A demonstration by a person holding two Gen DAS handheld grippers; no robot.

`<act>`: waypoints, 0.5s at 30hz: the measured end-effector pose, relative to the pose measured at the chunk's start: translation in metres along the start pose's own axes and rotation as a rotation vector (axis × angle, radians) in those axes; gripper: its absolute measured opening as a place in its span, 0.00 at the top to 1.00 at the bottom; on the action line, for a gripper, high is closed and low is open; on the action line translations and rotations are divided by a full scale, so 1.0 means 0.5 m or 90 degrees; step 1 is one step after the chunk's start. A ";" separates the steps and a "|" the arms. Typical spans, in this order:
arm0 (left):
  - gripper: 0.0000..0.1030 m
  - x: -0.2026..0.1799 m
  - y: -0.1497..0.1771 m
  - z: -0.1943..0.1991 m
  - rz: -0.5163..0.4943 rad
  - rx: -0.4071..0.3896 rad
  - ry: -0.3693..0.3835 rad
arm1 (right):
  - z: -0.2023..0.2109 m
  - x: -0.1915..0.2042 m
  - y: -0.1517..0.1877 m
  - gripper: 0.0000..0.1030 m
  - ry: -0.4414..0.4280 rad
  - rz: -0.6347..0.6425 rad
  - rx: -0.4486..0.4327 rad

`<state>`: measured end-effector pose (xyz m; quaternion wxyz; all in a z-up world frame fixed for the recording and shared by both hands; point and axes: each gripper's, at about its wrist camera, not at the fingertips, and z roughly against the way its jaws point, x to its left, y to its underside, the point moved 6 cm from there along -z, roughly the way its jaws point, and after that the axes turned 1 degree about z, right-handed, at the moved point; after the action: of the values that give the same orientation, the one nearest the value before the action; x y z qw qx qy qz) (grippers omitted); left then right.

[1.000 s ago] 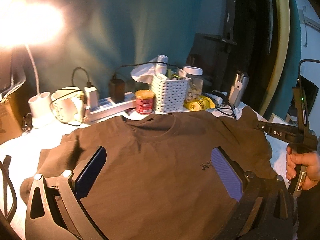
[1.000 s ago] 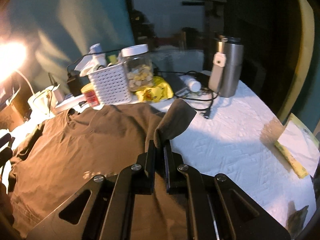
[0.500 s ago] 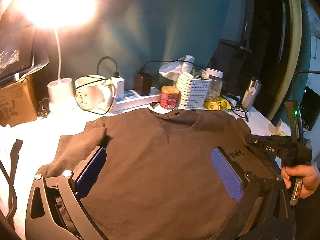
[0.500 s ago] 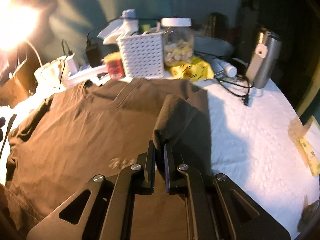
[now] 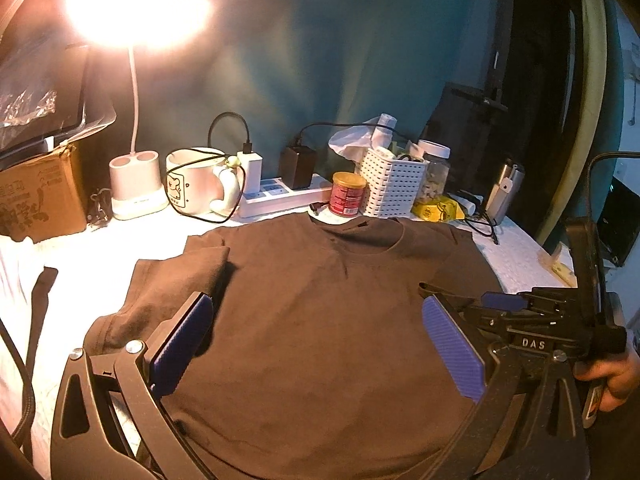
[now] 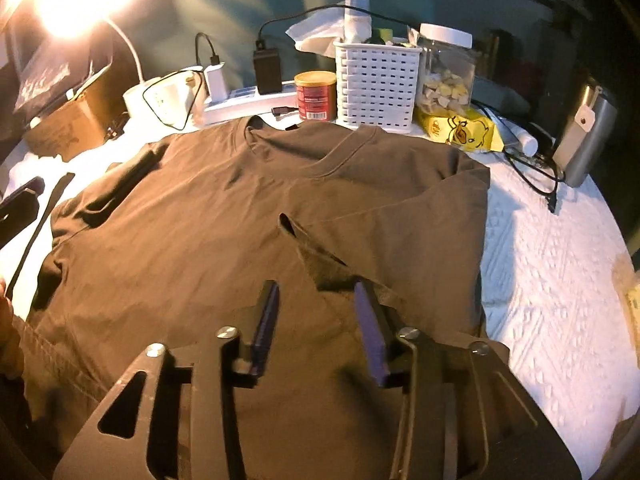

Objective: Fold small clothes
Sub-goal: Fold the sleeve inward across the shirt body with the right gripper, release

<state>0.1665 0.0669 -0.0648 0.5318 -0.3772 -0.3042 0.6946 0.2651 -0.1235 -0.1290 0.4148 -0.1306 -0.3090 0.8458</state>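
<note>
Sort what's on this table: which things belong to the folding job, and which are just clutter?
Job: brown T-shirt, its folded-in right sleeve, left gripper, right gripper.

Clutter: mug, power strip, red can, white basket, snack jar, steel tumbler.

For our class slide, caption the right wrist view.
Open right gripper above the brown T-shirt, its right sleeve folded inward.
</note>
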 end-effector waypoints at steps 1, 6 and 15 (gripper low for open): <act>0.00 -0.003 0.000 0.003 -0.001 -0.001 0.001 | 0.008 -0.003 0.002 0.56 0.000 -0.002 -0.005; 0.00 -0.033 0.004 0.016 -0.015 -0.006 0.008 | 0.055 -0.052 0.016 0.56 0.031 -0.033 -0.033; 0.00 -0.093 0.018 0.016 -0.043 0.005 0.019 | 0.088 -0.184 0.082 0.56 0.075 -0.140 -0.026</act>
<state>0.1619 0.0194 -0.0587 0.5606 -0.3747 -0.3060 0.6720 0.2758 -0.2326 -0.1238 0.5200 -0.1536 -0.3137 0.7795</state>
